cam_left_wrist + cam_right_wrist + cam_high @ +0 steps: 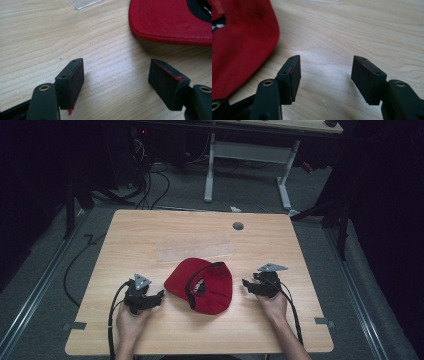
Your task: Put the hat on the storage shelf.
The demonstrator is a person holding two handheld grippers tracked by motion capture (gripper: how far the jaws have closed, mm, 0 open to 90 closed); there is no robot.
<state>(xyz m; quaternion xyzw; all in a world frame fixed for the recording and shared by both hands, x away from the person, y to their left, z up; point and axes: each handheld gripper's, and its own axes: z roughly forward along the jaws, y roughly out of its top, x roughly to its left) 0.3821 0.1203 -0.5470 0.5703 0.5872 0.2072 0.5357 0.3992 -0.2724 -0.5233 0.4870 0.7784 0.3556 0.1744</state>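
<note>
The red cap point(202, 285) is lying upside down near the middle of the surface point(150, 230), its brim pointing toward ten o'clock. The left tongs point(159, 296) are waiting spread and empty at its nine o'clock, the right tongs point(247, 285) likewise at three o'clock. It looks light and floppy in the crown, stiffer along the brim; that edge is probably offering the surest pinch.

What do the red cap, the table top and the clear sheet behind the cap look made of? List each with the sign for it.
Red baseball cap: woven cloth, matt; rows of stitching run along its brim in the left gripper view.
Pale wooden table top: wood or wood-look laminate, smooth with a soft sheen; printed or real grain lines.
Clear flat sheet: likely plastic, transparent; the grain shows through it.
</note>
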